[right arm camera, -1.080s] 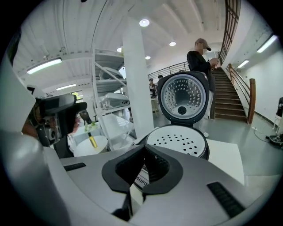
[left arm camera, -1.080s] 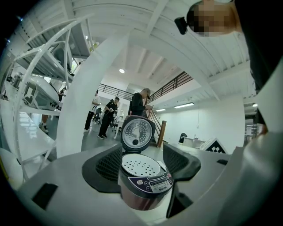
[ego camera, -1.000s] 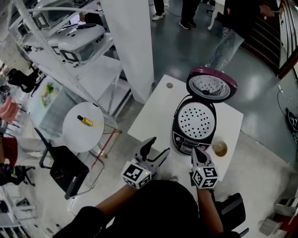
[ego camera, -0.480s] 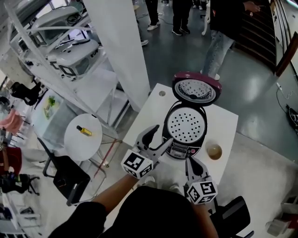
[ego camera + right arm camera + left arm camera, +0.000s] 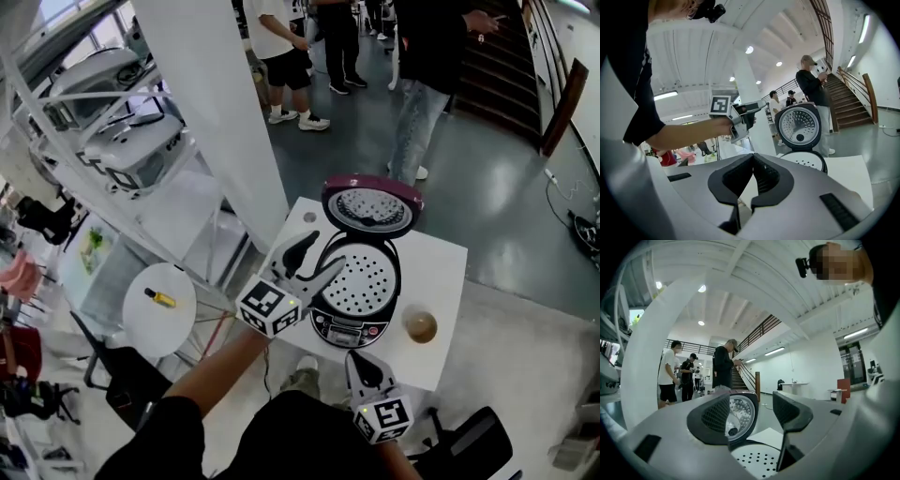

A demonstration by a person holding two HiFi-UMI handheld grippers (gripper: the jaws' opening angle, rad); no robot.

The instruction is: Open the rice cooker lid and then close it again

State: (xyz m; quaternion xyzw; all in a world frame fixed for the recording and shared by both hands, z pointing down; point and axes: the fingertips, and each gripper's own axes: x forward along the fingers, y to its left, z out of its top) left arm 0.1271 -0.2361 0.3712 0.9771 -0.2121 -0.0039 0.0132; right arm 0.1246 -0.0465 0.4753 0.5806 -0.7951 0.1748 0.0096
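Observation:
The dark rice cooker (image 5: 361,298) stands on a white table (image 5: 444,267) with its maroon-rimmed lid (image 5: 372,206) swung up and open. A perforated white inner plate (image 5: 366,278) shows inside. My left gripper (image 5: 314,260) hovers open over the cooker's left front rim, holding nothing. In the left gripper view the lid's metal inside (image 5: 739,415) and the perforated plate (image 5: 757,460) show between the spread jaws of the left gripper (image 5: 757,412). My right gripper (image 5: 362,364) hangs shut and empty, short of the table's near edge. The right gripper view shows the right gripper (image 5: 752,165) shut, with the lid (image 5: 801,125) farther off.
A round brown cup (image 5: 420,326) sits on the table right of the cooker. A white pillar (image 5: 234,122) rises to the left, with a small round side table (image 5: 141,314), a black chair (image 5: 127,375) and shelves of appliances (image 5: 122,141) beyond. People (image 5: 417,84) stand behind the table.
My left gripper has risen and moved forward from the table's near edge to over the cooker's left rim, still open. The right gripper has drawn back a little from the table, still shut.

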